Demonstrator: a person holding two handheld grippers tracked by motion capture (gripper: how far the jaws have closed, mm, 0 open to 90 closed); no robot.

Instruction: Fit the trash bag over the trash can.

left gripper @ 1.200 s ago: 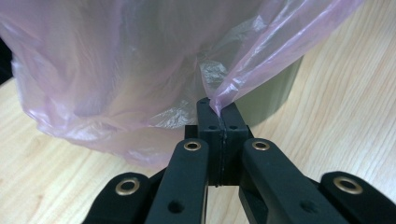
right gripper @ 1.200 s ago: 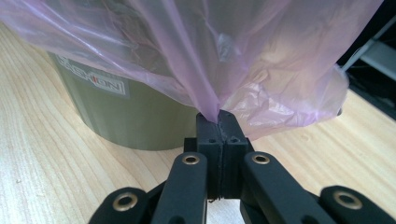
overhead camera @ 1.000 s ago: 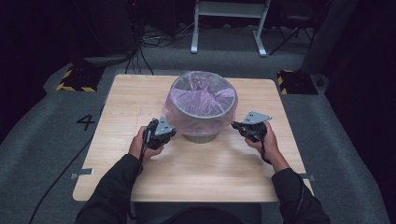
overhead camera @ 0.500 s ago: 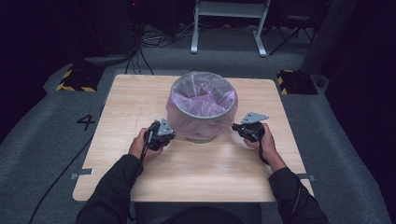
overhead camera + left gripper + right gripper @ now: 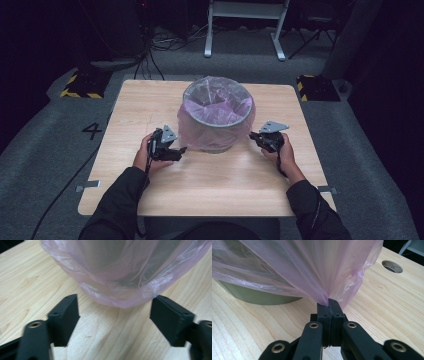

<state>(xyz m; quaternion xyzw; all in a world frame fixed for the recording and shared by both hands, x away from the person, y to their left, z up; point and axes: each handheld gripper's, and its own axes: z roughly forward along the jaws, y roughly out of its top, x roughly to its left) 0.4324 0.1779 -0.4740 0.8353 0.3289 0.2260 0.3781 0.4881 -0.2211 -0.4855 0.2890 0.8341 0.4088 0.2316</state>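
Bag (image 5: 216, 131), pink, see-thru, lines a grey bin (image 5: 218, 116) mid-counter (image 5: 200, 180), w/ its skirt draped over bin's sides. Right hand-held gripper (image 5: 329, 305) pinches bag's hem at bin's right side. Left hand-held gripper (image 5: 113, 318) gapes wide just beside bin's left, bag hem between jaws, unpinched.

Wooden table (image 5: 210, 175), grey carpet (image 5: 45, 150), white metal frame (image 5: 245, 25), cables (image 5: 165, 42)

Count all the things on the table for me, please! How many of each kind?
Bins: 1, the grey bin
Plastic bags: 1, the pink bag lining the bin
Grippers: 2, the left gripper with jaws apart and the right gripper pinching the bag
Total: 4
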